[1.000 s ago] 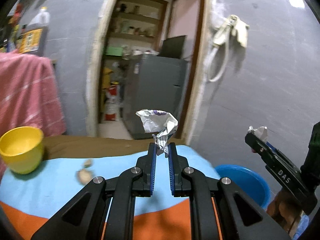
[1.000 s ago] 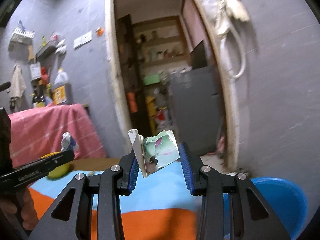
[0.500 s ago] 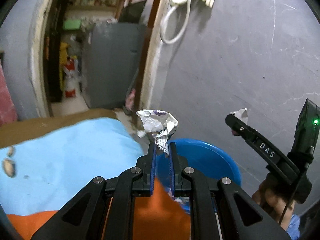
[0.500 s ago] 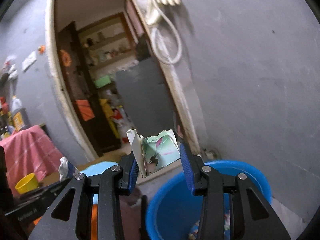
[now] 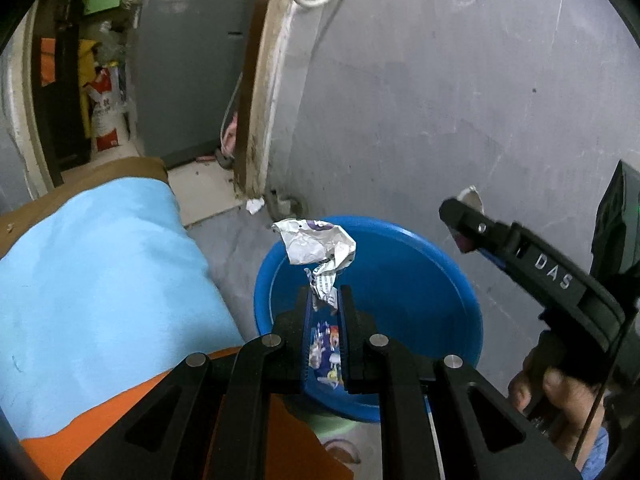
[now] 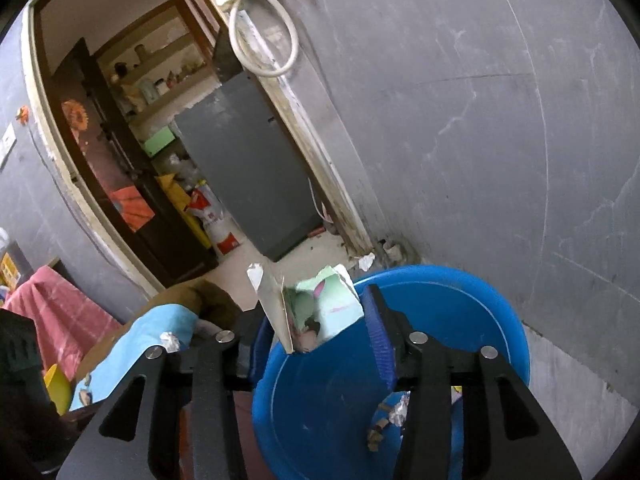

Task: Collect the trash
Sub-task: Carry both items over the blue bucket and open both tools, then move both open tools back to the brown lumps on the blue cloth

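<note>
From the left wrist view, the left claw [image 5: 325,300] is pinching the twisted tail of a crumpled white wrapper [image 5: 316,246], its pads pressed nearly together on it. The wrapper is hanging right above the blue tub [image 5: 436,312] on the floor, which seems to be the bin for this job, since printed scraps are already lying in its bottom. Off to the side, the right claw [image 5: 460,222] is reaching in over the far rim, a person's hand [image 5: 556,396] wrapped round its handle. The surface draped in a light blue and orange cloth [image 5: 100,280] is sitting just beside the tub.

From the right wrist view, the right claw [image 6: 320,320] is spreading its jaws: the torn pale green carton [image 6: 320,312] is between them, leaning on the left pad with the right pad seeming to come away. It is hovering over the tub's near rim [image 6: 272,368], so I judge it is being let go to fall in. Bits of paper trash [image 6: 394,412] are resting inside. One small white scrap [image 6: 366,261] is lying on the floor by the door frame, outside the tub.
</note>
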The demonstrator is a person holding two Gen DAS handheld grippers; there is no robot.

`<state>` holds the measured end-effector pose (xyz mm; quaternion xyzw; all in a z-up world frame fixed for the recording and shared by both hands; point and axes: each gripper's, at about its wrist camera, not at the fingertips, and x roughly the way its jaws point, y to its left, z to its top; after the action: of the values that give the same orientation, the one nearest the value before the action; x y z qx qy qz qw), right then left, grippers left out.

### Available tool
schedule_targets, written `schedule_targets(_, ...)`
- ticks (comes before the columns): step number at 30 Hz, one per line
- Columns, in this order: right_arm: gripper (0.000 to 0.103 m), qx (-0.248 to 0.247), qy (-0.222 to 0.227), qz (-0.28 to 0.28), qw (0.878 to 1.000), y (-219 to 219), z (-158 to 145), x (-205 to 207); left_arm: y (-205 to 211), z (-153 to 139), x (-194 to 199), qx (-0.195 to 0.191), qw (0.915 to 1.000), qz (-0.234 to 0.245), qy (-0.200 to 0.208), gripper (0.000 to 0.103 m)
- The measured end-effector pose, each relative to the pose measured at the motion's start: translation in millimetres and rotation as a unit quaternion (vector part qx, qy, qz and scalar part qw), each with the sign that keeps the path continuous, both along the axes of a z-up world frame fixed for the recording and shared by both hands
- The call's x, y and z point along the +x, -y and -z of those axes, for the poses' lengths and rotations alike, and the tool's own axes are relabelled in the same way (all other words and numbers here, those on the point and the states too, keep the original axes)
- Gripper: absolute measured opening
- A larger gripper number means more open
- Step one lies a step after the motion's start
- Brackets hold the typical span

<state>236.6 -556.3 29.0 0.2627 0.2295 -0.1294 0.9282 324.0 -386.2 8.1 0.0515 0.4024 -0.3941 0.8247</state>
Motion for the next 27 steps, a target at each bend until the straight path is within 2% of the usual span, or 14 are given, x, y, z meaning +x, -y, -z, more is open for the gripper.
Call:
schedule_targets(5, 0.052, 0.007, -0.002, 0.002, 1.0, 1, -1, 0, 3, 16, -1, 0.013, 0.9998, 0.001, -0.018, 0.014)
schedule_targets(15, 0.054, 0.01, -0.003, 0.005, 1.0, -1, -3, 2, 7, 22, -12, 0.029, 0.9993, 0.022, 0.003, 0.03)
schedule_targets(27, 0.056, 0.011, -0.002, 0.007, 1.0, 1, -3, 3, -3, 17, -12, 0.019, 0.9998, 0.004, -0.001, 0.032)
